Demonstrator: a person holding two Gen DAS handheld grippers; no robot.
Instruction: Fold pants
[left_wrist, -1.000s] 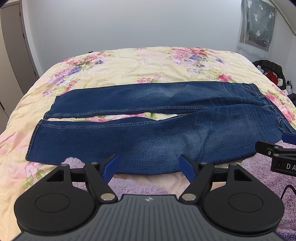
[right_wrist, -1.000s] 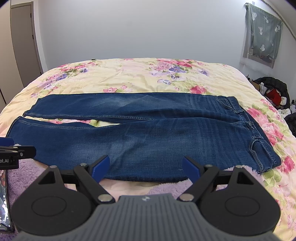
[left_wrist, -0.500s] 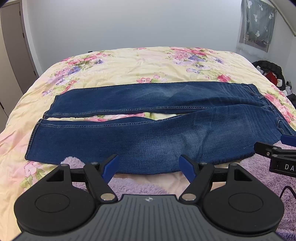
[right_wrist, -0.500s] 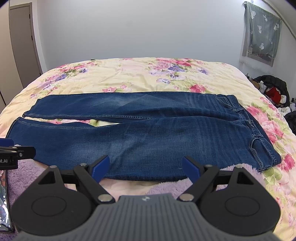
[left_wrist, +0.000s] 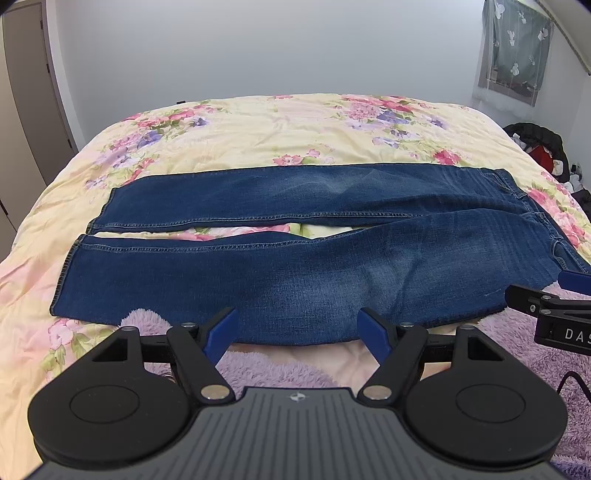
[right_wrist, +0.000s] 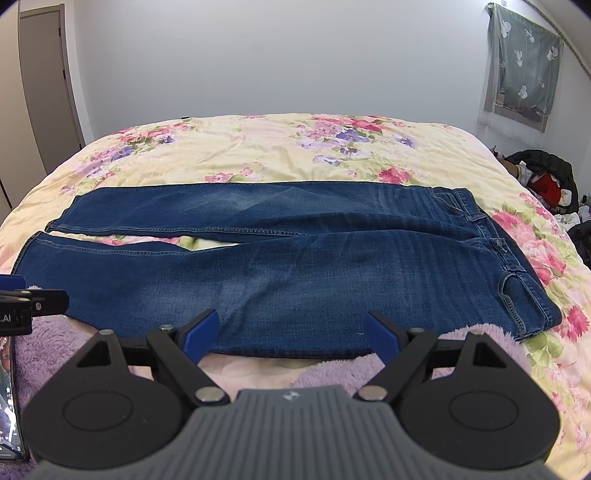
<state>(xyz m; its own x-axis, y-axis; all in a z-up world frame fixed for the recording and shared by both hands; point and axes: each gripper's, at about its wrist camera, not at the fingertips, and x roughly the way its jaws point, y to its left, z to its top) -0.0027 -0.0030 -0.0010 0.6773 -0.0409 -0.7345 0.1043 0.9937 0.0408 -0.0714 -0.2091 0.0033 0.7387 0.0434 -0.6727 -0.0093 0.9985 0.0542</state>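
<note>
The left gripper (left_wrist: 297, 326) and the right gripper (right_wrist: 291, 328) were both wide open and held nothing, just in front of the blue pants (left_wrist: 295, 266), which lay flat across the flowery bed (left_wrist: 277, 129) with the legs pointing left.

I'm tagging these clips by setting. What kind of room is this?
Most likely a home bedroom. The jeans lie spread flat on a bed with a floral quilt, a curtained window sits on the right wall, and a heap of clothes lies beside the bed.
</note>
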